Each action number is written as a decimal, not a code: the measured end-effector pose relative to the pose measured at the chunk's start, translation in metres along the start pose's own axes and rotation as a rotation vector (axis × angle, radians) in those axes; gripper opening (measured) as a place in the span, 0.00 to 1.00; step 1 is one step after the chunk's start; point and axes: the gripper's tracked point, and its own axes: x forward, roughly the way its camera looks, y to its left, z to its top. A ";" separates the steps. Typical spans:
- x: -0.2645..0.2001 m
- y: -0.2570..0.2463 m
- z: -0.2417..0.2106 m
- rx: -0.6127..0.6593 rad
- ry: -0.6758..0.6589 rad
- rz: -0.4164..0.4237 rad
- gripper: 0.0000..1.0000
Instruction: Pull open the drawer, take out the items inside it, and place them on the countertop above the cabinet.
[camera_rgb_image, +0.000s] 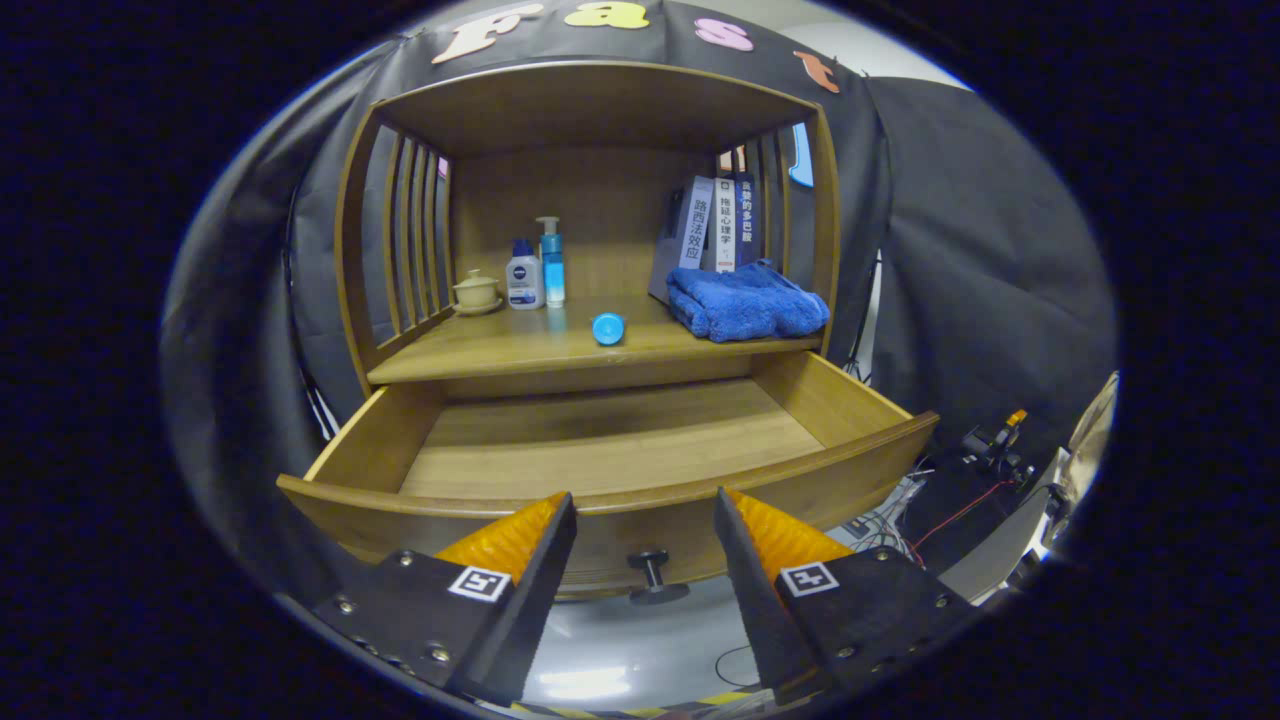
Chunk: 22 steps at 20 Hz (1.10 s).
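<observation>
The wooden drawer (620, 445) stands pulled open below the countertop (500, 350), and its floor shows bare wood. Its dark knob (652, 575) sticks out of the front panel, just ahead of and between my fingers. My gripper (645, 505) is open, with nothing between the fingers, level with the drawer's front edge. On the countertop lies a small blue round-ended item (608, 328) near the front edge, and a folded blue towel (745, 303) rests at the right.
At the back left of the countertop stand a small lidded cup on a saucer (476, 292), a white bottle (524, 277) and a blue pump bottle (551, 262). Books (715, 225) lean behind the towel. Cables and equipment (990, 450) lie on the floor to the right.
</observation>
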 end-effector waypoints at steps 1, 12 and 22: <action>0.000 0.001 -0.007 -0.021 0.015 0.009 0.83; 0.012 0.017 -0.036 -0.018 0.022 0.098 0.82; 0.049 0.029 -0.015 0.024 -0.012 0.126 0.82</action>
